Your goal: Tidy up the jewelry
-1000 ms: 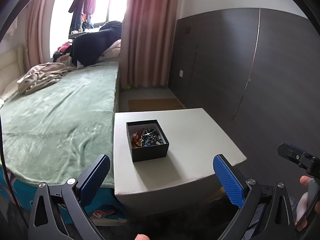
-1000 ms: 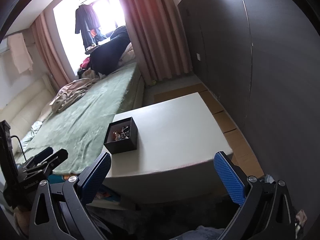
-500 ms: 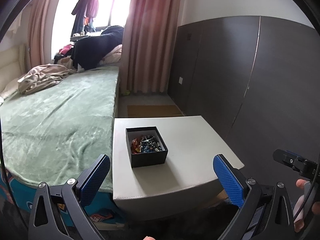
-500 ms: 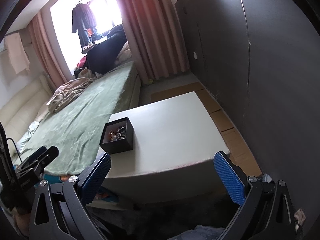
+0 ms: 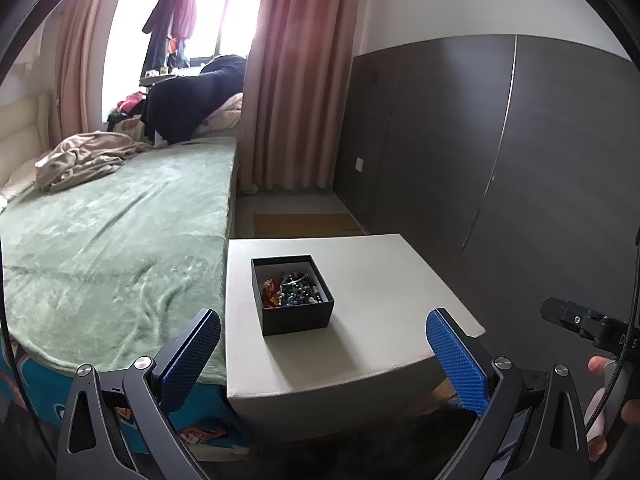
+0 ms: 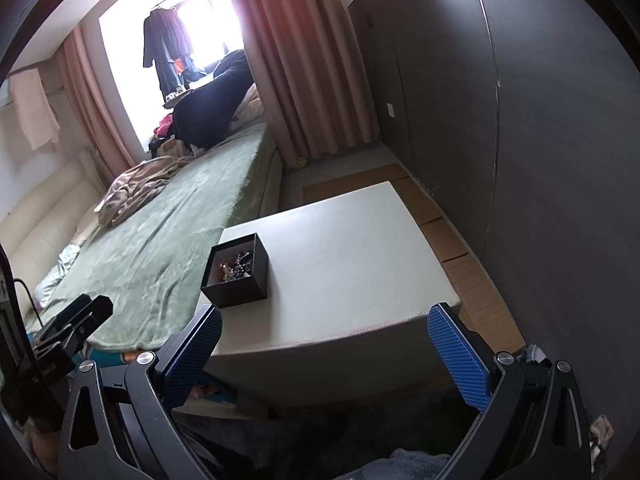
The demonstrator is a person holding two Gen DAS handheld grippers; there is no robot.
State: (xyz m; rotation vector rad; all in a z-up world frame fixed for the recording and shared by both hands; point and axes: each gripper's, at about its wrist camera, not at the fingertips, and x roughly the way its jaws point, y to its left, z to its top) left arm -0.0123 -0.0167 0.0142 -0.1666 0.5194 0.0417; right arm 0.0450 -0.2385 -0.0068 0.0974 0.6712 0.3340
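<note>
A small black open box (image 5: 294,308) holds a tangle of beaded jewelry (image 5: 291,290). It sits near the left edge of a low white table (image 5: 372,280). The box also shows in the right wrist view (image 6: 236,280) on the same table (image 6: 344,264). My left gripper (image 5: 322,354) is open and empty, held in front of the table's near edge, short of the box. My right gripper (image 6: 324,350) is open and empty, also in front of the table, to the right of the box.
A bed with a green blanket (image 5: 112,240) adjoins the table's left side. A dark wardrobe wall (image 5: 500,168) stands to the right. Pink curtains (image 5: 296,92) and a bright window are at the back. Cardboard sheets (image 6: 464,264) lie on the floor.
Both grippers have drawn back a little and tilted upward; the table and box sit slightly lower and smaller in both views. Both grippers stay open.
</note>
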